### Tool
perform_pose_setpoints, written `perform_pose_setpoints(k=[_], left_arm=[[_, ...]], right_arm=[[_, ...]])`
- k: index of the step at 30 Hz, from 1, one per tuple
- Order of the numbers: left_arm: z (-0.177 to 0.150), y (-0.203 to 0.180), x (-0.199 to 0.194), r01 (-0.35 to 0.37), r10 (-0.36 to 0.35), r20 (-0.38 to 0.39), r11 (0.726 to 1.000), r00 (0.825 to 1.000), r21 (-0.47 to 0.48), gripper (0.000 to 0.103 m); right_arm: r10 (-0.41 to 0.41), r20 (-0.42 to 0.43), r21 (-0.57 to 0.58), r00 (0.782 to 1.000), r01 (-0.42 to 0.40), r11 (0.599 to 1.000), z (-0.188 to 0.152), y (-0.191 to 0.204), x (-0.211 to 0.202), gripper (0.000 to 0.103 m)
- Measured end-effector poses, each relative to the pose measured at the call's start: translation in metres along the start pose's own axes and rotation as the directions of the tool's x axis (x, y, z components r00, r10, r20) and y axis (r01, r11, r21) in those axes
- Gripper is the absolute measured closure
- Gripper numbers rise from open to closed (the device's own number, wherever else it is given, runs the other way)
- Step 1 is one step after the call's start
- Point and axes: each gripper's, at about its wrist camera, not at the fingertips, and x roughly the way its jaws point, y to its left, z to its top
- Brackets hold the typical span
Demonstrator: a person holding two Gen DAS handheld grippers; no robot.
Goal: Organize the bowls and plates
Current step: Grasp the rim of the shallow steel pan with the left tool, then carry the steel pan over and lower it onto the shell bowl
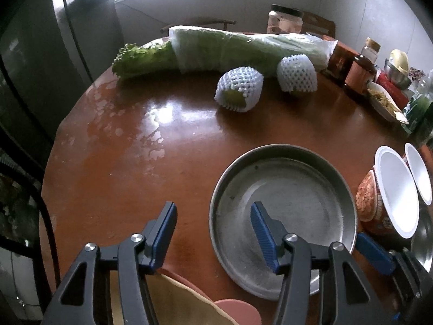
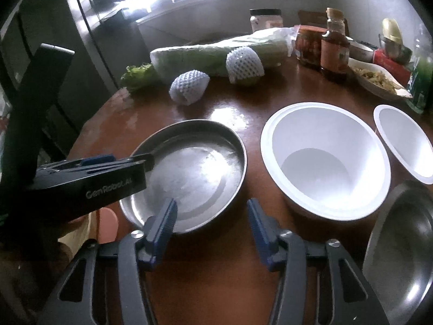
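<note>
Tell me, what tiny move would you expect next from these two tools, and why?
Probably both tools close on the metal plate's rim. The left tool has one finger over the plate's inside and one outside its near-left edge; the right tool straddles the near-right edge the same way. Neither is pinching the rim yet, so squeezing shut seems the likely step before lifting the plate.
</note>
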Motion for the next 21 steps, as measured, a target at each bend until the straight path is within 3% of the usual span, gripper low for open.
perform_pose_setpoints(k=[6, 21], left_arm=[[-0.002, -0.002, 0.003, 0.023, -0.023, -0.015, 1.0, 1.0, 0.011, 0.073], [-0.01, 0.008, -0.041, 0.041, -0.04, 0.093, 0.999, 0.995, -0.011, 0.077]], right_arm=[[0.004, -0.005, 0.002, 1.0, -0.004, 1.0, 0.001, -0.001, 0.01, 0.068], [0.021, 0.085, -0.012, 0.996, -0.02, 1.0, 0.009, 0.011, -0.018, 0.07]])
